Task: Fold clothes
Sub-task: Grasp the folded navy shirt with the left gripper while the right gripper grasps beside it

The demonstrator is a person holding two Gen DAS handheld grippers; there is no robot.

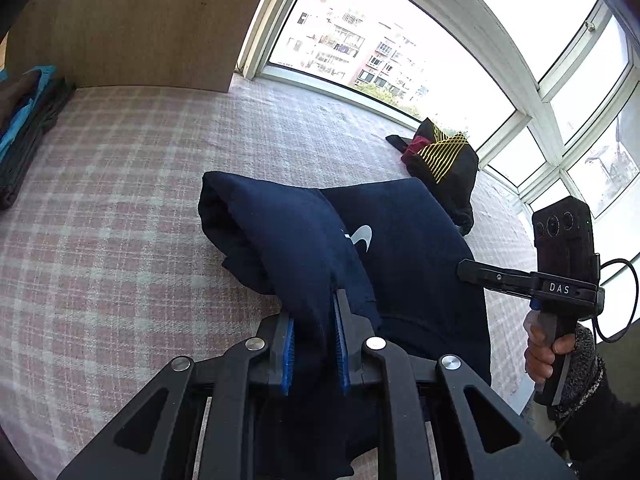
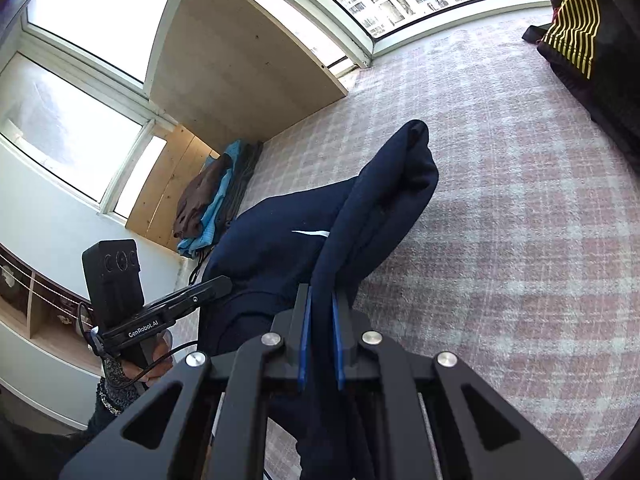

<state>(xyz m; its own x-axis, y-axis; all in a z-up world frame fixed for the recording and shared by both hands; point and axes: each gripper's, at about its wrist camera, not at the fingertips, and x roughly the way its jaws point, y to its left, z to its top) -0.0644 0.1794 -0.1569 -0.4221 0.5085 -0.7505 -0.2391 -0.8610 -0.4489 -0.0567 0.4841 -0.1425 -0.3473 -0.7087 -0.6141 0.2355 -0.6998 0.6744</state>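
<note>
i read "das" on my right gripper (image 1: 466, 270), "genrobot.ai" on my left gripper (image 2: 224, 282). both clamp one navy garment (image 1: 400, 248), lifted over the plaid blanket (image 1: 120, 200). one folded pile (image 2: 208, 208) behind.

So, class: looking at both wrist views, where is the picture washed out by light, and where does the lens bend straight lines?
Left wrist view: the window is blown out white at upper right, and its frames curve strongly. The navy garment is so dark that its folds barely show. Right wrist view: the panes at upper left are overexposed, and the checked bedcover bows toward the edges.
</note>
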